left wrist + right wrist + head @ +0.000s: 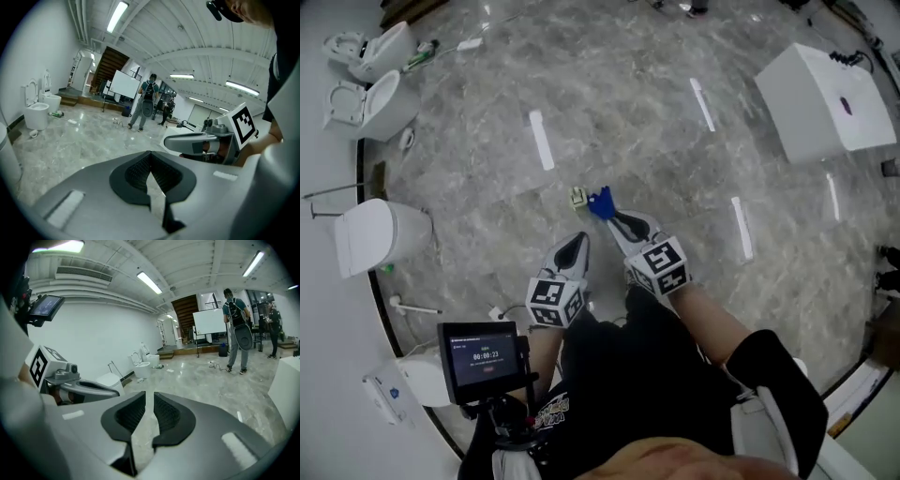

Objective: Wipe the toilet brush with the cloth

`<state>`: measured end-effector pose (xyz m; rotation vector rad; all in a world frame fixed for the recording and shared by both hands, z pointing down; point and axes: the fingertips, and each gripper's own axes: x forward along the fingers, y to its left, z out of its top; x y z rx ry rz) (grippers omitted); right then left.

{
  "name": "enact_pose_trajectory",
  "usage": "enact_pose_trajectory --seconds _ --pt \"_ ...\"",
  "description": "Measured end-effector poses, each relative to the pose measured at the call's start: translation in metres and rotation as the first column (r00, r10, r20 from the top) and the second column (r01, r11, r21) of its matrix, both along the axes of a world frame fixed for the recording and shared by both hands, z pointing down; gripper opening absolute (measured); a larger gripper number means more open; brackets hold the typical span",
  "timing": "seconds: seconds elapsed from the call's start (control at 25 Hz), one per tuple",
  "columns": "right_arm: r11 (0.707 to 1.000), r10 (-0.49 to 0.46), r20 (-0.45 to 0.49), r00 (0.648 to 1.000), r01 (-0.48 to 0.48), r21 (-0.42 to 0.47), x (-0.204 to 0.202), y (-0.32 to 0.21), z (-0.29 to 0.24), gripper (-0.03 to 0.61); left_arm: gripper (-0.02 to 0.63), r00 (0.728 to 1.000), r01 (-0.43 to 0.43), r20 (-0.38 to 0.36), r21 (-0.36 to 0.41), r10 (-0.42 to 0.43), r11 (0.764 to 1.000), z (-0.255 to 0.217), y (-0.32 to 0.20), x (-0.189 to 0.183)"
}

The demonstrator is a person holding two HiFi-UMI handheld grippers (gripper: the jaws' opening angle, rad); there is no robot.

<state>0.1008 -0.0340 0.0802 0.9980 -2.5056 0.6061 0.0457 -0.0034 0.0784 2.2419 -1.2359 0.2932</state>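
Both claws are held up in front of the person, well above the grey marble floor (675,150). In its own view the left claw (149,154) has its jaws together at the tips, with nothing between them. The right claw (149,397) has its jaws a narrow slit apart, and only floor shows through the gap.

In the head view the left claw (576,244) and the right claw (622,223) sit side by side, both pointing away from the person. Down on the floor, past the right claw's tip, lies a blue cloth (600,203). Just beside it on the left is what seems to be the toilet brush (577,197). It shows only as a small pale shape from above, so I cannot tell its long axis or heading. Neither claw touches either thing.

Toilets (380,103) line the wall at the left.
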Motion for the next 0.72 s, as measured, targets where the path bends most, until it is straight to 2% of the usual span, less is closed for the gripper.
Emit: enact_pose_trajectory --seconds 0.12,0.24,0.36,0.52,0.72 --pt "1.000 0.019 -0.008 1.000 -0.019 0.021 -0.003 0.016 -0.045 0.057 0.000 0.999 0.030 -0.027 0.069 -0.028 0.997 -0.054 0.009 -0.003" --pt "0.998 0.053 0.015 0.998 -0.054 0.040 -0.015 0.022 -0.076 0.057 0.000 0.998 -0.012 -0.063 0.084 0.017 0.996 -0.085 0.021 -0.012" --pt "0.995 0.086 0.088 0.992 -0.090 0.046 -0.003 0.006 -0.098 0.054 0.000 0.998 -0.053 -0.032 0.106 0.057 0.993 -0.100 0.013 -0.005" --pt "0.986 0.130 0.151 0.980 -0.143 0.081 0.023 -0.008 -0.136 0.053 0.000 0.998 -0.052 -0.017 0.151 0.055 0.987 -0.132 -0.005 0.008" --pt "0.968 0.157 0.151 0.976 -0.183 0.171 -0.025 0.023 -0.176 0.052 0.000 0.998 -0.053 -0.014 0.256 0.059 0.965 -0.176 0.022 -0.046"
